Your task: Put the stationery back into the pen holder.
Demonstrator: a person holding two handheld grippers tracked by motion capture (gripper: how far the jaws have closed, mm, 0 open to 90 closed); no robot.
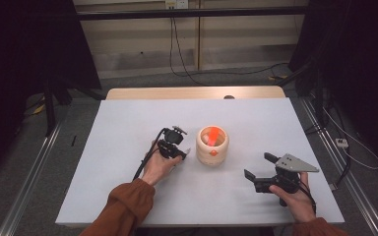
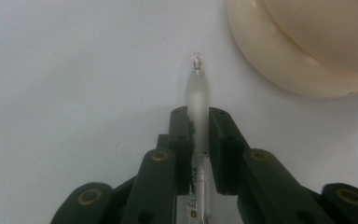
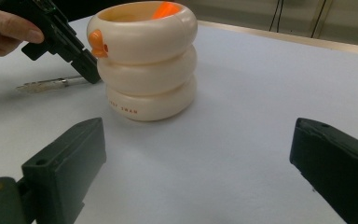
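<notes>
Clear plastic identifies the pen (image 2: 198, 93), which lies flat on the white table (image 1: 128, 187) just beside the cream holder (image 1: 212, 146), a ringed cup with an orange duck bill on its side and an orange item standing inside. The left gripper (image 2: 199, 116) is seen closed narrowly about the pen's barrel, both pads set against it, with the tip projecting ahead of the jaws. The pen is judged to be at the point of pick-up, presumably for placing in the holder.

For a sound lift, the grip should be kept square across the barrel, as a smooth round body is likely to roll or pivot if clamped off-centre. The pen should be raised clear of the surface before being tilted upright, and the holder's rim approached from above so the cup is not nudged.

The right gripper (image 3: 200, 154) is held low near the table's right front, jaws wide apart and empty, well apart from the holder.

The surface is noted as plain, matt and bearing nothing else. Beyond it, a wooden edge (image 1: 192, 92), grey flooring, trailing black cables (image 1: 177, 54) and dark curtains (image 1: 24, 49) at both sides are recorded.
</notes>
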